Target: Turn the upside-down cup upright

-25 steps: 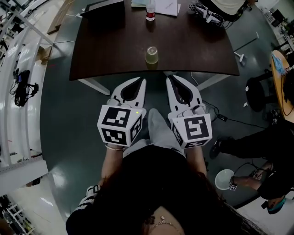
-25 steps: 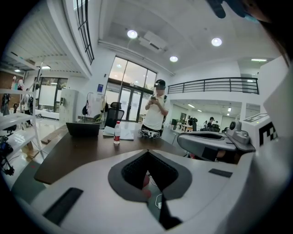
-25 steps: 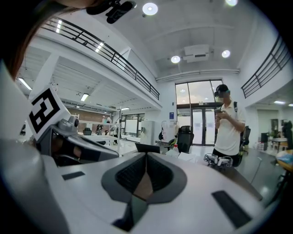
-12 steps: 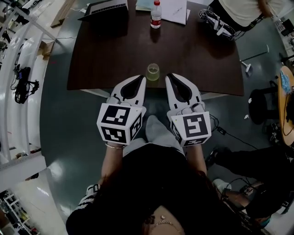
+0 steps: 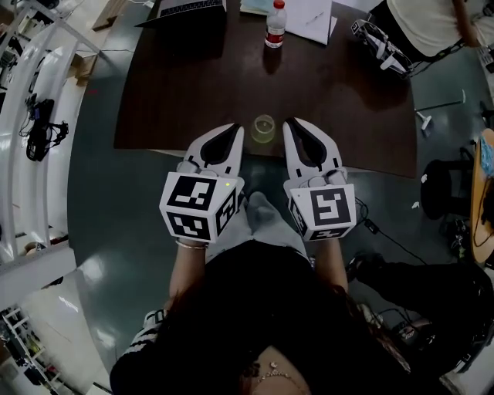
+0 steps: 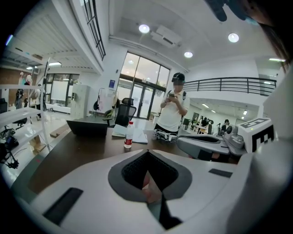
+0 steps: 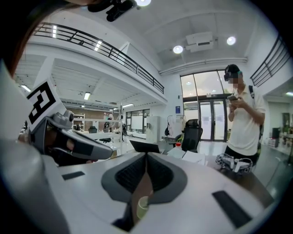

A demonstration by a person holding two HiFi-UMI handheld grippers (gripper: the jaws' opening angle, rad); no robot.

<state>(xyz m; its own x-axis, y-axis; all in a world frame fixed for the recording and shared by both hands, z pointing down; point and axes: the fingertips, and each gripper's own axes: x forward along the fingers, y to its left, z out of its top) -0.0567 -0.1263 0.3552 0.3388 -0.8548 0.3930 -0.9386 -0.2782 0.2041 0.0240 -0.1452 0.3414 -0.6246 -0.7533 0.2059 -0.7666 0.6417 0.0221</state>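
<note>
A small translucent yellow-green cup [image 5: 263, 128] stands near the front edge of the dark brown table [image 5: 193, 92]. From above I cannot tell which end is up. My left gripper [image 5: 235, 129] is shut and empty, its tip just left of the cup. My right gripper [image 5: 292, 123] is shut and empty too, its tip just right of the cup. Neither touches it. The right gripper view shows the cup [image 7: 143, 206] low down, through the gap behind the closed jaws [image 7: 146, 154]. In the left gripper view the cup is hidden behind the shut gripper [image 6: 147, 151].
At the table's far side stand a water bottle [image 5: 275, 25], a laptop [image 5: 189, 8], papers [image 5: 309, 14] and another pair of grippers [image 5: 382, 46]. A person [image 5: 432, 23] stands beyond the far right corner. A black chair [image 5: 444, 185] is on the floor to the right.
Both grippers have moved forward to the table, still shut. Their tips, earlier short of the table's edge, now flank the cup. The cup has not moved on the table.
</note>
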